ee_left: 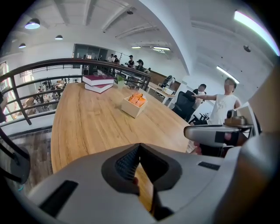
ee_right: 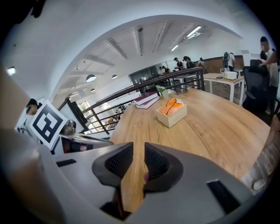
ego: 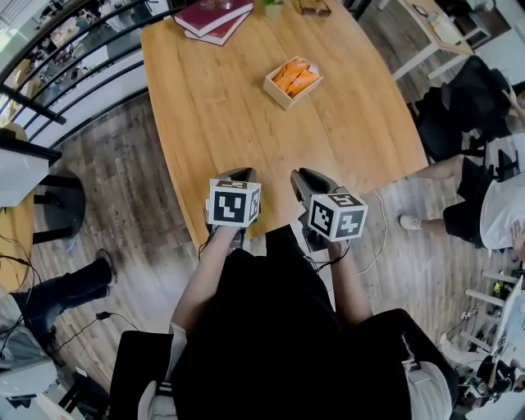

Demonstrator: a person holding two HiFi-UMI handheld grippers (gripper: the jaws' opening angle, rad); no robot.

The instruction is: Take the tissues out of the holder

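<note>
A small wooden holder (ego: 280, 90) with orange tissues (ego: 294, 76) stands past the middle of the wooden table (ego: 205, 131). Both grippers hover over the table's near edge, well short of the holder. My left gripper (ego: 238, 176) has its jaw tips touching, with nothing between them. My right gripper (ego: 305, 182) shows a narrow gap between its jaws, and only the tabletop is seen through it. In the left gripper view (ee_left: 139, 148) the holder (ee_left: 132, 109) lies ahead and a little right. From the right gripper (ee_right: 145, 146) the holder (ee_right: 171, 118) is ahead to the right.
A stack of dark red books (ego: 212, 16) lies at the table's far edge. A black railing (ego: 74, 66) runs along the left. To the right are a black chair (ego: 459, 107) and a seated person (ego: 484, 197). A second table (ego: 435, 29) stands at the back right.
</note>
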